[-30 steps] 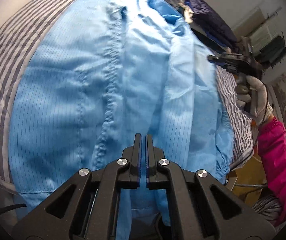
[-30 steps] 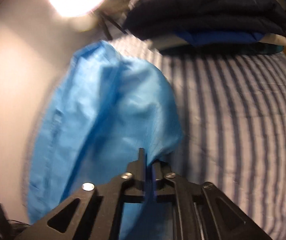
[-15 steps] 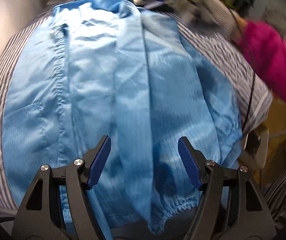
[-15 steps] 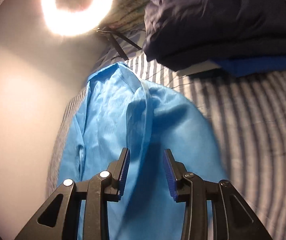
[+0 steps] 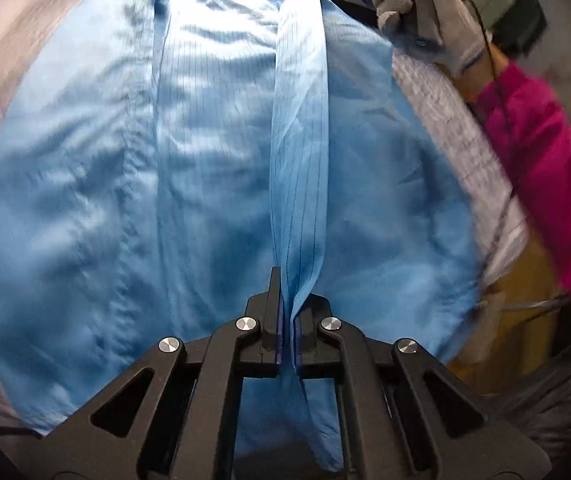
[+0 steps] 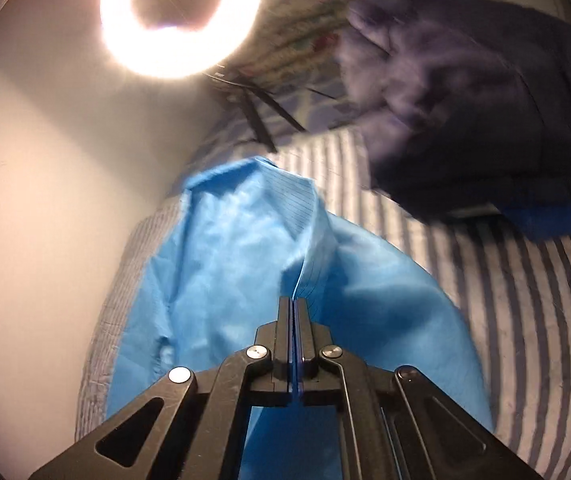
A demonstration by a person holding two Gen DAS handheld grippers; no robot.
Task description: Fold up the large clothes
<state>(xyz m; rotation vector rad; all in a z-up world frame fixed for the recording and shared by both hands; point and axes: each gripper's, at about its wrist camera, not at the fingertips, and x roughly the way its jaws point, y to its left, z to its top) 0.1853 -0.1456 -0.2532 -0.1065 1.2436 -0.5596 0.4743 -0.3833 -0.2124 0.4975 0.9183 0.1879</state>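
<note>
**Spotter:** Along the blue garment [image 5: 213, 184], lying flat on the striped bed cover [image 6: 525, 320], you are holding one raised ridge of cloth at both ends. Your left gripper [image 5: 287, 320] is pinching the ridge at the near end of the garment, and its jaws have just been closing, with the fold of cloth caught between them.

**Operator:** And the right one?

**Spotter:** Your right gripper [image 6: 294, 320] is pinching the same ridge up by the collar end of the garment. Its jaws have just been closing too, and a thin edge of blue cloth is running out from between the pads. From the left wrist view your gloved hand [image 5: 425, 12] is showing at the far end of the ridge, beside the collar.

**Operator:** Which way is the fold running?

**Spotter:** The ridge is stretching lengthwise down the garment, from collar to hem, roughly straight between your two grippers. The wide part of the garment is spreading to the left of the ridge and a narrower flap is lying to its right, toward the pink sleeve [image 5: 545, 184].

**Operator:** So which side is the flap going?

**Spotter:** My guess is you are carrying both ends sideways together across the garment, keeping the ridge taut. The pile of dark clothes [image 6: 485, 100] is sitting beyond the collar, well clear of the garment.
</note>
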